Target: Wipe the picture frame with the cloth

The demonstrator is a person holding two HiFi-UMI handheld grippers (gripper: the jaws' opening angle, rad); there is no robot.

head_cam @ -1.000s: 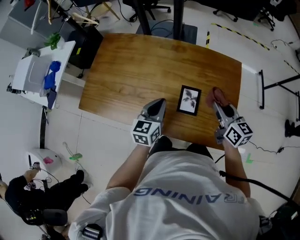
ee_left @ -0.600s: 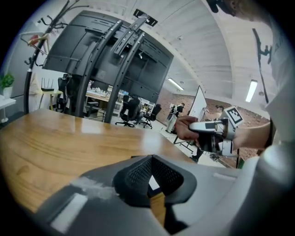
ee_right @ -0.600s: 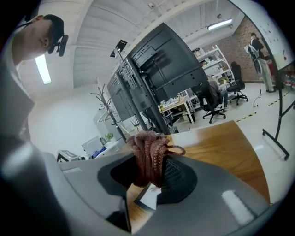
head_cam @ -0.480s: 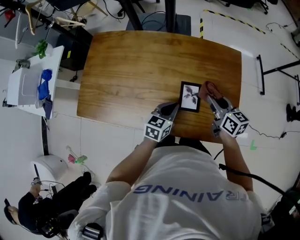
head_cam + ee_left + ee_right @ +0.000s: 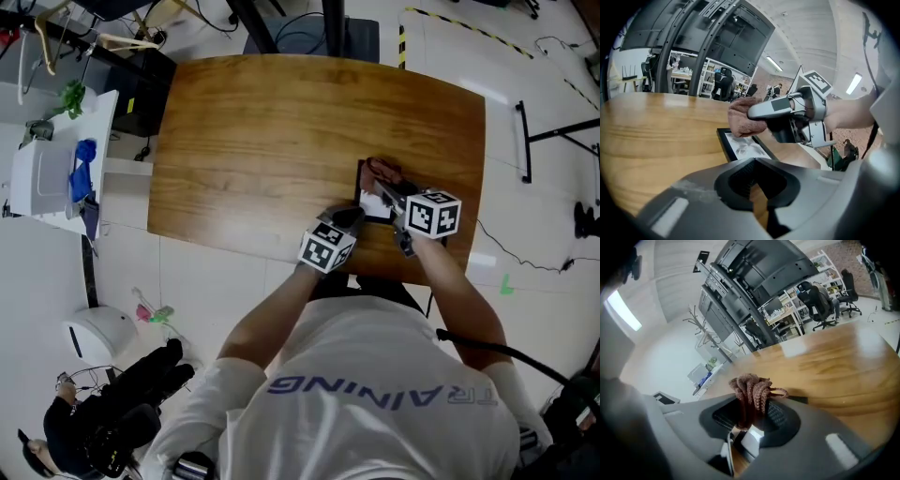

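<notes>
A small black picture frame [image 5: 372, 204] with a leaf print lies flat near the front right of the wooden table [image 5: 262, 141]. My right gripper [image 5: 386, 187] is shut on a bunched brown cloth [image 5: 382, 172], which rests over the frame's far end. In the right gripper view the cloth [image 5: 752, 392] sticks up between the jaws. My left gripper [image 5: 352, 217] is shut and empty, with its tip at the frame's near left corner. The left gripper view shows the frame [image 5: 743, 145] just ahead, with the cloth [image 5: 743, 119] pressed on it by the right gripper [image 5: 787, 117].
A white cart [image 5: 47, 169] with a blue item stands on the floor to the left of the table. A black stand [image 5: 562, 150] and cables lie on the floor to the right. A person sits on the floor at the bottom left [image 5: 112, 412].
The right gripper has carried the cloth leftwards from beside the frame onto its far end. The left gripper has moved right, up to the frame's near left corner.
</notes>
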